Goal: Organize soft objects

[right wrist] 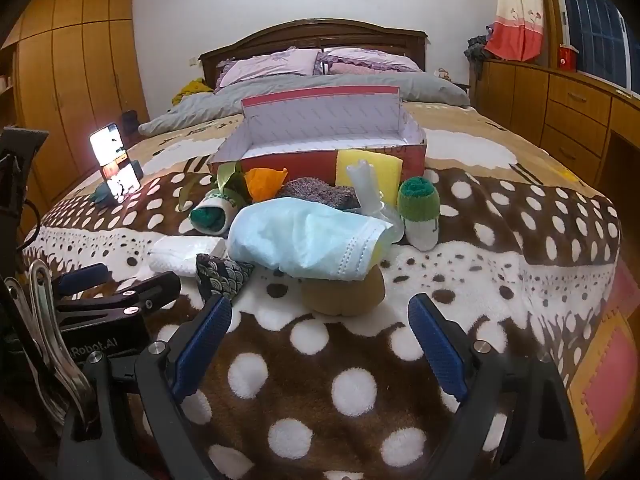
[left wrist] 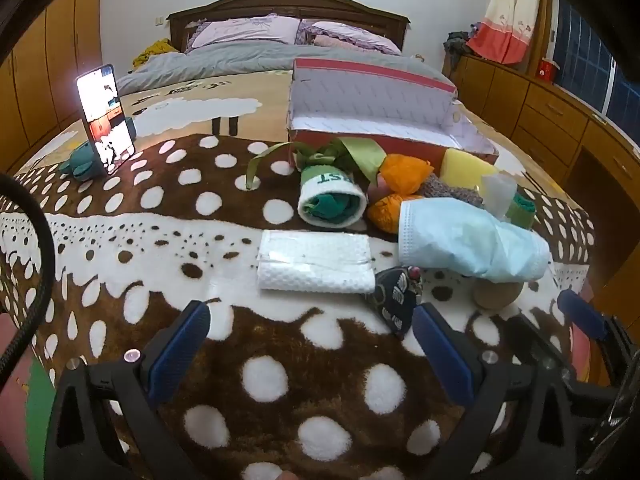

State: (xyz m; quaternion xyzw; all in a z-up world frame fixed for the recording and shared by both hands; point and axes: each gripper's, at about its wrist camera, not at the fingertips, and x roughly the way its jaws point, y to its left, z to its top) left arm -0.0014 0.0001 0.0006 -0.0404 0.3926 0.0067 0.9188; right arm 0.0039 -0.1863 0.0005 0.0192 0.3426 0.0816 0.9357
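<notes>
Soft objects lie in a pile on the spotted blanket before an open red cardboard box (left wrist: pixel 320 136) (right wrist: pixel 304 164). A light blue face mask (left wrist: pixel 472 240) (right wrist: pixel 304 236) lies over a tan round cushion (right wrist: pixel 344 292). A white tissue pack (left wrist: pixel 316 264), a dark patterned pouch (left wrist: pixel 394 296) (right wrist: pixel 220 274), a rolled green-and-white sock (left wrist: pixel 332 204), orange cloth (left wrist: pixel 404 172), a yellow sponge (left wrist: pixel 466 168) and a second green sock roll (right wrist: pixel 418 208) are there. My left gripper (left wrist: pixel 312 332) is open short of the tissue pack. My right gripper (right wrist: pixel 320 328) is open short of the cushion.
A lit phone (left wrist: pixel 105 118) stands on a holder at the blanket's left. Beyond the box the bed carries a grey quilt and purple pillows (right wrist: pixel 272 66). Wooden wardrobes stand left, drawers (right wrist: pixel 576 120) right. The left gripper's body shows at the left of the right wrist view (right wrist: pixel 112 304).
</notes>
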